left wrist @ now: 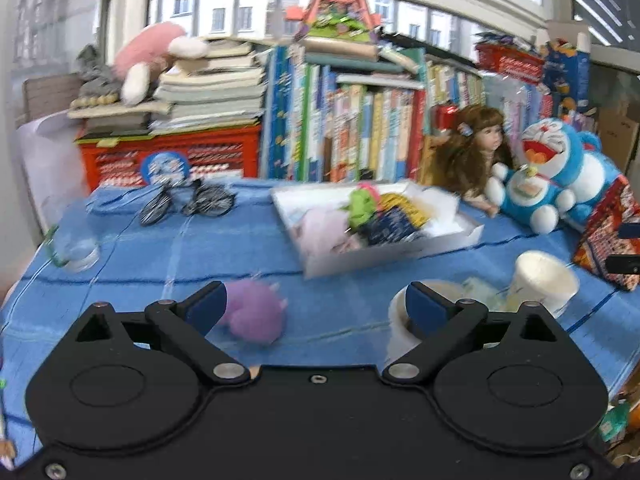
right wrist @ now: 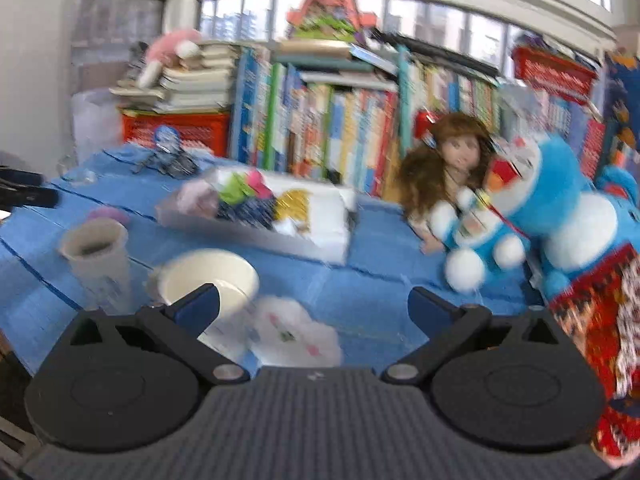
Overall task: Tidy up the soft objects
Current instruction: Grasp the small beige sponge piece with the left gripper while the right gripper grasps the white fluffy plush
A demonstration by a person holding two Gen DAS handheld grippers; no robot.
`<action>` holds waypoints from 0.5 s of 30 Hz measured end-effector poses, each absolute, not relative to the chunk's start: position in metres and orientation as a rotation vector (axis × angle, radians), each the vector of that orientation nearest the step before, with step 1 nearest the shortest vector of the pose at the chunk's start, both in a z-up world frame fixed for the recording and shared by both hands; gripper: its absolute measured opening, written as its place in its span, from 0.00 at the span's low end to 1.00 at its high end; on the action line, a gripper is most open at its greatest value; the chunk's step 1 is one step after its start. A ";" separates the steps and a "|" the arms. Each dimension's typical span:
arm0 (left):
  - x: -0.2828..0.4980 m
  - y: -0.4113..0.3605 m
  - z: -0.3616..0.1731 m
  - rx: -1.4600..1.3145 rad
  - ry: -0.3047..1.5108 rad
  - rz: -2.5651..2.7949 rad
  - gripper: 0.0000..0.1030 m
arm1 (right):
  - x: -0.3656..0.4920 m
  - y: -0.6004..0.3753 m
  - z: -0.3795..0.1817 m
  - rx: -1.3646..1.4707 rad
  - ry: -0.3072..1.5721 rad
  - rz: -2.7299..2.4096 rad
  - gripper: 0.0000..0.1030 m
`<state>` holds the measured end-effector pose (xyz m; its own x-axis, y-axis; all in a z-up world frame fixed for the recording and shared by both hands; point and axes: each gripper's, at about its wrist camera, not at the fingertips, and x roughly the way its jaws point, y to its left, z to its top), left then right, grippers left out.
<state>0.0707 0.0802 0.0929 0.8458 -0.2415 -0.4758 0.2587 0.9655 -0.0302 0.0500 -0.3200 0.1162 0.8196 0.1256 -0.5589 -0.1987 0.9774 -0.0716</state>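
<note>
Your white box (left wrist: pixel 400 252) already holds a few soft bits; purple fluffball (left wrist: pixel 256 312) and what looks like a white plush (right wrist: pixel 296 336) remain on the bench (left wrist: pixel 200 248), both claws (left wrist: pixel 312 308) (right wrist: pixel 314 306) spread wide, empty.

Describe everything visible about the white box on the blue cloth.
The white box is a shallow, open tray with low walls, apparently cardboard, lying flat on the blue tablecloth near the table's middle. It holds a loose jumble of soft items: something pale pink, a green-and-pink plush, a dark blue patterned piece, a yellow piece and white padding. Nothing grips it; motion blur hides finer detail.
</note>
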 end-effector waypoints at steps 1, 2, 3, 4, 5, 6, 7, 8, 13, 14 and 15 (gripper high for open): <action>0.071 0.085 0.087 0.036 0.505 -0.245 0.93 | 0.052 -0.323 0.109 -0.127 0.604 0.146 1.00; 0.071 0.089 0.081 0.036 0.515 -0.227 0.93 | 0.054 -0.326 0.103 -0.127 0.618 0.128 0.99; 0.072 0.093 0.076 0.034 0.526 -0.208 0.92 | 0.054 -0.328 0.098 -0.128 0.626 0.118 0.98; 0.073 0.096 0.070 0.029 0.534 -0.191 0.89 | 0.055 -0.330 0.093 -0.130 0.633 0.107 0.96; 0.074 0.100 0.064 0.023 0.542 -0.177 0.85 | 0.056 -0.331 0.087 -0.130 0.642 0.100 0.93; 0.076 0.102 0.058 0.018 0.551 -0.169 0.83 | 0.057 -0.331 0.082 -0.129 0.653 0.098 0.91; 0.077 0.104 0.053 0.012 0.563 -0.162 0.79 | 0.059 -0.331 0.078 -0.128 0.667 0.100 0.88; 0.080 0.107 0.046 0.005 0.578 -0.150 0.76 | 0.059 -0.331 0.074 -0.129 0.676 0.105 0.86; 0.091 0.111 0.025 -0.026 0.619 -0.099 0.64 | 0.067 -0.327 0.059 -0.149 0.708 0.157 0.79; 0.093 0.111 0.021 -0.035 0.624 -0.094 0.62 | 0.069 -0.326 0.056 -0.152 0.714 0.169 0.78; 0.095 0.112 0.018 -0.042 0.630 -0.093 0.60 | 0.071 -0.324 0.055 -0.157 0.719 0.176 0.77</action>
<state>0.0954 0.1116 0.0175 0.8038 -0.0998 -0.5865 0.0743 0.9950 -0.0674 0.0706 -0.3245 0.0550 0.7387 0.1062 -0.6656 -0.2138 0.9734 -0.0820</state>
